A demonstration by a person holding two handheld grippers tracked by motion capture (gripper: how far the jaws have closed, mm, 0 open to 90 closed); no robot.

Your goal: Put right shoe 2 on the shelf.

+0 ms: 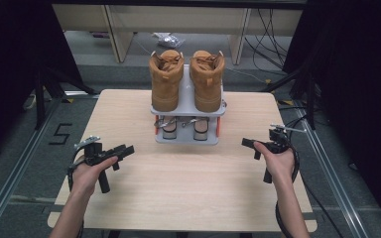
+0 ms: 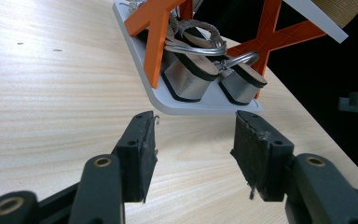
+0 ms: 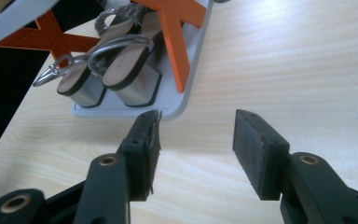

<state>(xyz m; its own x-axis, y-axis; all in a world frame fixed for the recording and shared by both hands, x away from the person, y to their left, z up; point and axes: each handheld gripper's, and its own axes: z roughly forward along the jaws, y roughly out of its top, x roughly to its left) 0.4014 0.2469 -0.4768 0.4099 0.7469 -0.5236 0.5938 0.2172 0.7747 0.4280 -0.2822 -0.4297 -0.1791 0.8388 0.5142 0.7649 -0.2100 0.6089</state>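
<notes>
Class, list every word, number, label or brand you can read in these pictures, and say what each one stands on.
"5": marked in black on the grey floor left of the table, at.
No other text is readable: the tan boots, the heeled sandals, the rack and the fingers carry no legible label or brand.

We see two silver-heeled sandals (image 1: 185, 128) standing side by side on the rack's (image 1: 187, 140) lower shelf. Their heels face us.

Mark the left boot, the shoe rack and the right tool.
left boot (image 1: 166, 82), high view, on its heel.
shoe rack (image 1: 187, 99), high view, on the bare top shelf.
right tool (image 1: 250, 148), high view, between its fingertips.
</notes>
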